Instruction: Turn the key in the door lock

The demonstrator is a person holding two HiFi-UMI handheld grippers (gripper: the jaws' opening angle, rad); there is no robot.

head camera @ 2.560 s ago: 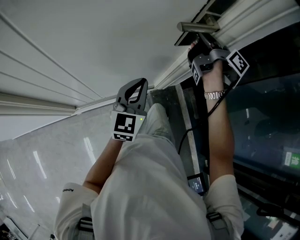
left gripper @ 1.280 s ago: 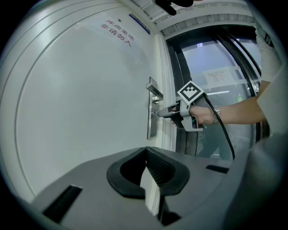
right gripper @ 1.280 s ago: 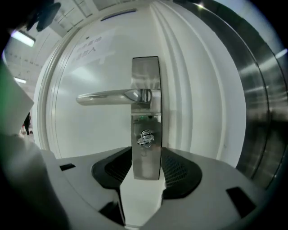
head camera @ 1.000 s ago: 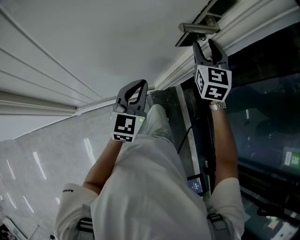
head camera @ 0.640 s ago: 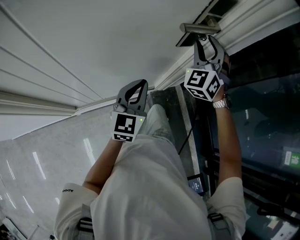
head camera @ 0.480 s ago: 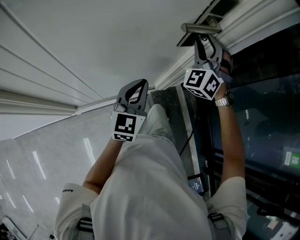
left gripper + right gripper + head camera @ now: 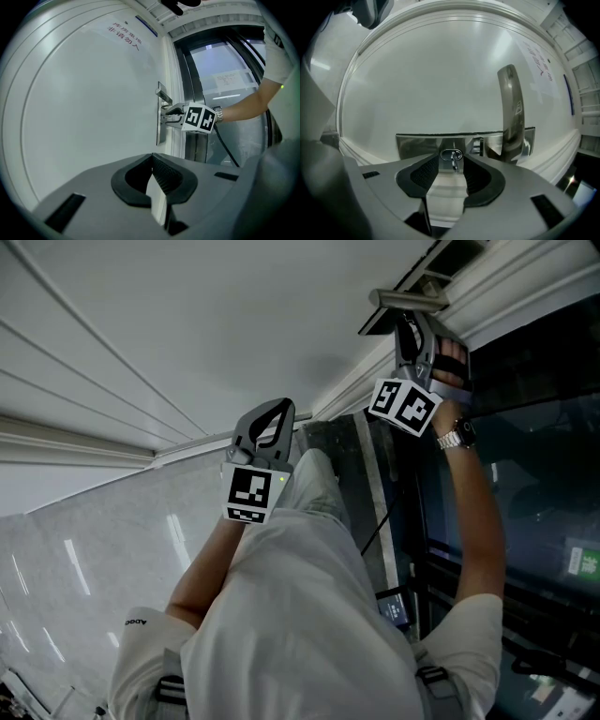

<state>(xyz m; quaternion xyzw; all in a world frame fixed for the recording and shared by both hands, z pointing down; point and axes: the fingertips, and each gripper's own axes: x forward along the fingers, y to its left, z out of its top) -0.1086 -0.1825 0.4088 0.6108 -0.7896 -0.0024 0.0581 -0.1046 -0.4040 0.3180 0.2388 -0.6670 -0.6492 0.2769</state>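
Note:
A small silver key [image 7: 453, 160] on a ring sticks out of the steel lock plate [image 7: 422, 143] on the white door. It stands between the open jaws of my right gripper [image 7: 452, 164], which flank it without visibly pinching it. The lever handle [image 7: 510, 108] rises just to the right. In the head view my right gripper [image 7: 418, 334] is up at the handle [image 7: 408, 301], its marker cube tilted. My left gripper [image 7: 279, 407] hangs shut and empty beside the door, well away from the lock. From it I see the right gripper [image 7: 180, 115] at the lock plate [image 7: 161, 126].
A moulded white door frame [image 7: 347, 390] runs beside the lock. Dark glass panels [image 7: 525, 474] fill the right side. A black cable [image 7: 375, 521] trails down from the right gripper. Red print [image 7: 124, 35] marks the door face.
My right gripper has rolled round at the lock, its marker cube turning, and has shifted slightly up and right. The left gripper has stayed where it was.

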